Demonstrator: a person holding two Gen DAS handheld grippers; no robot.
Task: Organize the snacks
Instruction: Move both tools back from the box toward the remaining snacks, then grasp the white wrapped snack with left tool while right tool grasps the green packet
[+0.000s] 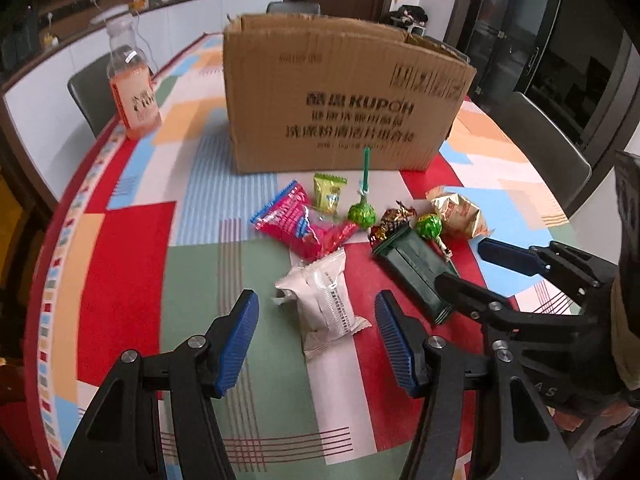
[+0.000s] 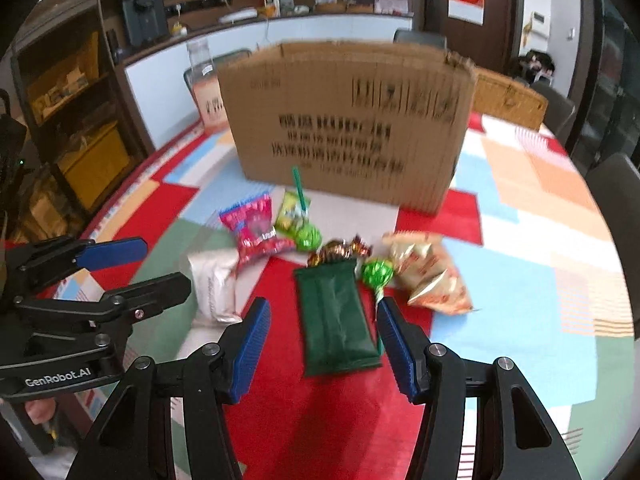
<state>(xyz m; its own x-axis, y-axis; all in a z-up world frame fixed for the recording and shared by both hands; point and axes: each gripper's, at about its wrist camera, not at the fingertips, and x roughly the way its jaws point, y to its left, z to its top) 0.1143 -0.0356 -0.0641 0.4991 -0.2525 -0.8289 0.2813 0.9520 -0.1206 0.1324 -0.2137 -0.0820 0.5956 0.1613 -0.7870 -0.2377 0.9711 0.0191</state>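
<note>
Both claws released above the snack pile.
Left gripper (image 1: 316, 340) straddles the white packet (image 1: 320, 300); right gripper (image 2: 324, 344) frames the dark green packet (image 2: 336, 320), neither pinched. Only the left view shows the orange bottle (image 1: 134, 80) whole; bare tablecloth (image 2: 540, 280) stays free right of the cardboard box (image 1: 340, 96).

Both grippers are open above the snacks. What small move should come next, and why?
Probably lower the left gripper a little onto the white packet. Its open jaws already frame that packet, nothing is held yet, and the cardboard box stands open behind the pile.
</note>
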